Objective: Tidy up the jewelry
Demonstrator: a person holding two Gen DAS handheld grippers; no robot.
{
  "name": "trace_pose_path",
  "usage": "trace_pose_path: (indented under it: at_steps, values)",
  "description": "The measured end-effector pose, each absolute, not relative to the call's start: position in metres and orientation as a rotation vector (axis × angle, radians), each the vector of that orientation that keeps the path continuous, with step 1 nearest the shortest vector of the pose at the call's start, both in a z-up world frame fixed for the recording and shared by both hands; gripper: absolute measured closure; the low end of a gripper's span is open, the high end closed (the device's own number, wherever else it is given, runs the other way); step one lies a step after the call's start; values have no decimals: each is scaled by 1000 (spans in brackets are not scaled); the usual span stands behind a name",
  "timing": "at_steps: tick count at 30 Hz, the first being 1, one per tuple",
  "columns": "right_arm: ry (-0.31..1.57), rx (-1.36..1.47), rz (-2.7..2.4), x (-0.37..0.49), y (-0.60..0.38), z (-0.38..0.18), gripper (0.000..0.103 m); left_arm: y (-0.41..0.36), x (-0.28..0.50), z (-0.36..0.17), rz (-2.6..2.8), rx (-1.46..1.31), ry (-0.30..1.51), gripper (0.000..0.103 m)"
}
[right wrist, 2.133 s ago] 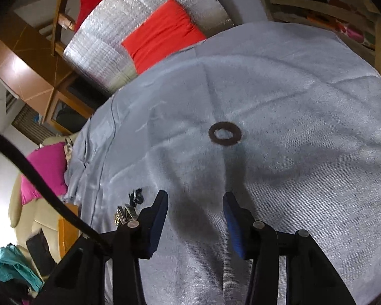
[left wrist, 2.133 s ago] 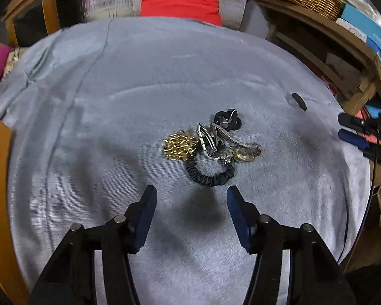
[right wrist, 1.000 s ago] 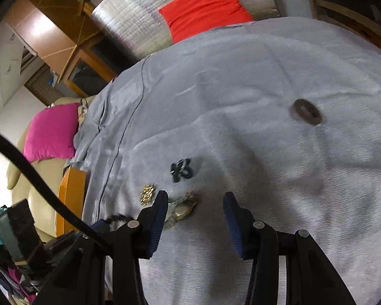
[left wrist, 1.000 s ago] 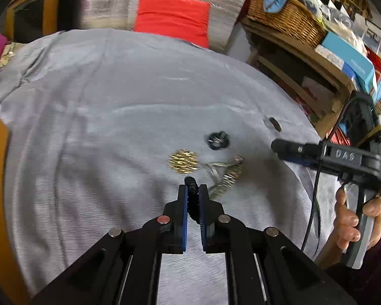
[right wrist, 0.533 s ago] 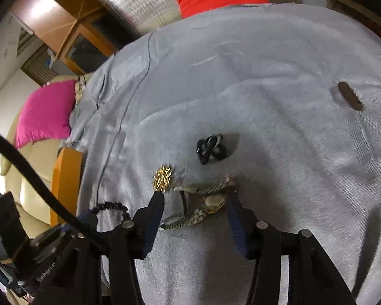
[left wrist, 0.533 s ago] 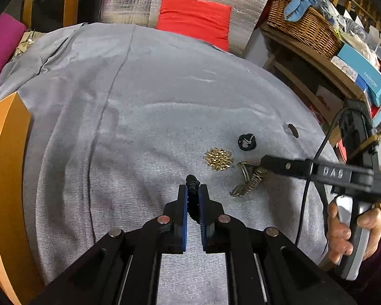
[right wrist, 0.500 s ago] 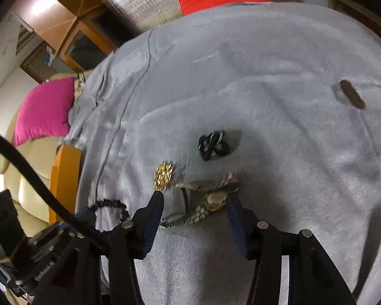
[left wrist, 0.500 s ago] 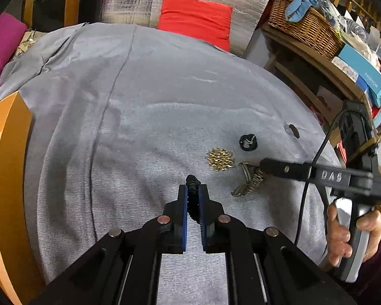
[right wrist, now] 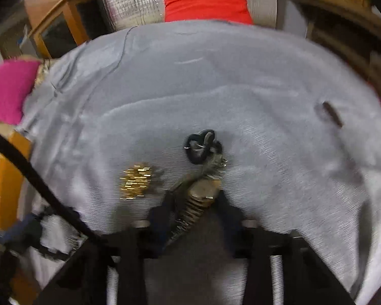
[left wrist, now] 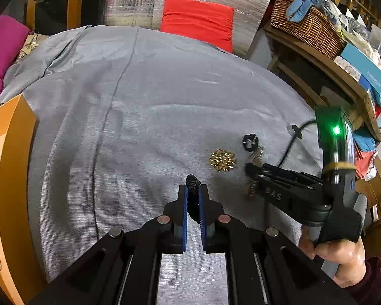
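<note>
My left gripper (left wrist: 193, 193) is shut on a black beaded bracelet (left wrist: 192, 181) and holds it above the grey cloth (left wrist: 139, 101). A gold spiky brooch (left wrist: 222, 160) lies on the cloth, also in the right wrist view (right wrist: 136, 180). A small black knotted piece (left wrist: 250, 142) lies beyond it, also in the right wrist view (right wrist: 200, 146). My right gripper (right wrist: 194, 198) is open, its jaws on either side of a metal wristwatch (right wrist: 199, 195) on the cloth. In the left wrist view the right gripper (left wrist: 251, 171) hides most of the watch.
An orange wooden box (left wrist: 5, 152) stands at the cloth's left edge. A dark oval ring (right wrist: 331, 113) lies far right on the cloth. A red cushion (left wrist: 198, 20), a wicker basket (left wrist: 304, 25) and wooden shelves (left wrist: 337, 76) stand behind. The right view is blurred.
My right gripper has come down and forward over the wristwatch, which now sits between its jaws. My left gripper, still shut on the black bracelet, has drifted slightly left of the pile.
</note>
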State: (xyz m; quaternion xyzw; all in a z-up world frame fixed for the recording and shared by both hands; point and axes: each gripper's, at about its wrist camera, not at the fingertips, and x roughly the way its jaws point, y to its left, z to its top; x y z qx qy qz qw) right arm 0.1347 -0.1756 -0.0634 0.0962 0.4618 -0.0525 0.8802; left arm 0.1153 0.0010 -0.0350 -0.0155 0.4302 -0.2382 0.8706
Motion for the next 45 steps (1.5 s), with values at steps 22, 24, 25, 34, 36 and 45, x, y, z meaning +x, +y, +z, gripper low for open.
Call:
trace_pose_path:
  at_steps: [22,24,25,34,36,45]
  values:
    - [908,521,47,90,-290,-42,93,-37,112,-31,-518,-23,888,94]
    - [934,558,76,93,-289,-43,86,-40,113,-32,-519,-23,892,94]
    - [942,572,89,93,-287,-44,71,-42,113,-32,-524,-22,894,94]
    - [957,439,93,100,-248,-50,49,-38,111,-36,-558,-25,914,94]
    - [988,400,80,105,-239,-58,57,-36,110,-36,-571,-18,915,94]
    - [960,134,-12,99,-214,-61,87,-29,111,-45,-609,-22,981,88]
